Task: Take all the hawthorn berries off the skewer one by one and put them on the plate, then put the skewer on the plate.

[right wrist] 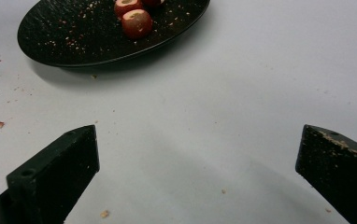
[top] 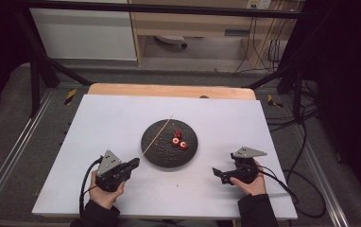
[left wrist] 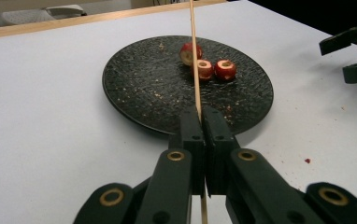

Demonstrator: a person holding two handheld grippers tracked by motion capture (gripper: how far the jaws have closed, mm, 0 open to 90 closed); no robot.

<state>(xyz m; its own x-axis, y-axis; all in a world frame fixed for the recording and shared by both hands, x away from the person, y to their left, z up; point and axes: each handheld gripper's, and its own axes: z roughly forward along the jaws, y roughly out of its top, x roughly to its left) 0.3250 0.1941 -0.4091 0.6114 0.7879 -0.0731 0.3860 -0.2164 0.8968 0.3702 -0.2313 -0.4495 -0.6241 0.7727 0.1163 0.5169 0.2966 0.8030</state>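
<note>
A thin wooden skewer [left wrist: 194, 56] is pinched between the shut jaws of my left gripper [left wrist: 201, 116] and points out over a black round plate [left wrist: 120, 93]. On the plate's far half lie three small red cored fruits [left wrist: 204, 69], close together. From above, the left gripper [top: 133, 164] sits at the plate's [top: 157, 156] near left edge, and the skewer [top: 157, 136] slants up to the right. My right gripper [top: 219, 174] is off to the plate's right over the white table. In its own view the right gripper [right wrist: 199, 135] is wide open with nothing between the jaws.
The white tabletop [top: 112, 123] carries small crumbs near the plate [right wrist: 74, 42]. A wooden edge [top: 169, 90] runs along its far side. Black frame bars and cables surround the table. In the left gripper view, the right gripper [left wrist: 354, 56] shows at the right edge.
</note>
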